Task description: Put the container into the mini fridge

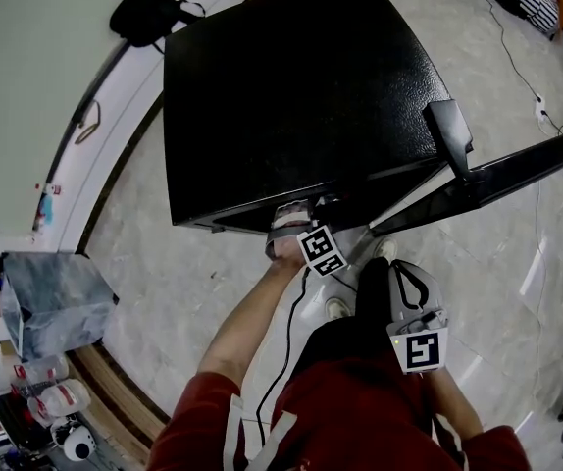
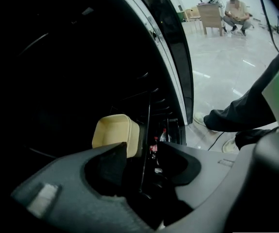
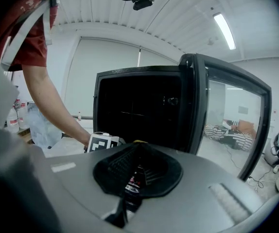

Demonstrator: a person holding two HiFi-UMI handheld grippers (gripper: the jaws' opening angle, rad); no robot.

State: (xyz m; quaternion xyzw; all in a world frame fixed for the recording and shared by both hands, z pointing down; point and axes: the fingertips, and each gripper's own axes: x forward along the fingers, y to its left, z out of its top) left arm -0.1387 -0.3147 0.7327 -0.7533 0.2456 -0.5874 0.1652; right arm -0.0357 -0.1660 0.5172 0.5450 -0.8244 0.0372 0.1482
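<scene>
The black mini fridge stands with its door swung open to the right. In the left gripper view a beige container sits inside the dark fridge, just beyond the left fingertip. My left gripper is open around empty space, and its pads do not press on the container. In the head view the left gripper reaches under the fridge's top edge. My right gripper hangs back near my body, shut and empty. In its own view the right gripper faces the fridge.
A grey bag and plastic bottles lie on the floor at the left. A black bag sits behind the fridge. A cable runs over the tiles at the right. A person sits far off.
</scene>
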